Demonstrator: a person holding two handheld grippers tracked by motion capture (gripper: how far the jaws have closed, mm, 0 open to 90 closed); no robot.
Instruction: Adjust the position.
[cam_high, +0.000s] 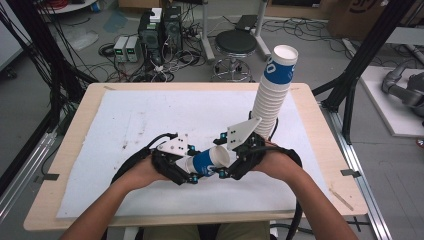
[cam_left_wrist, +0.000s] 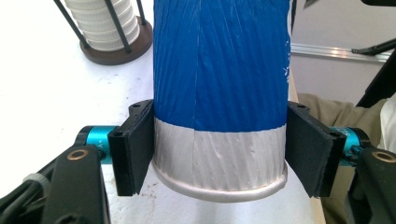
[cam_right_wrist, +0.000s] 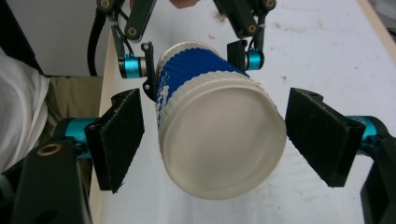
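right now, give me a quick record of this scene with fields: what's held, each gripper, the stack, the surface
held item: blue and white paper cup, lying level between the two grippers
left gripper: shut on the cup near its base, pads pressing both sides
right gripper: open, jaws either side of the cup's mouth end, not touching
stack: tall leaning stack of cups at the table's far right
surface: white mat on a wooden table

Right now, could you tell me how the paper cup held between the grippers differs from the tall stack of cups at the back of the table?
The held paper cup is a single cup lying on its side above the white mat, clamped by the left gripper; the cup stack stands upright, leaning slightly, untouched. Only the stack's top cup shows blue; the rest show just white rims. Both are blue-and-white ribbed paper cups.
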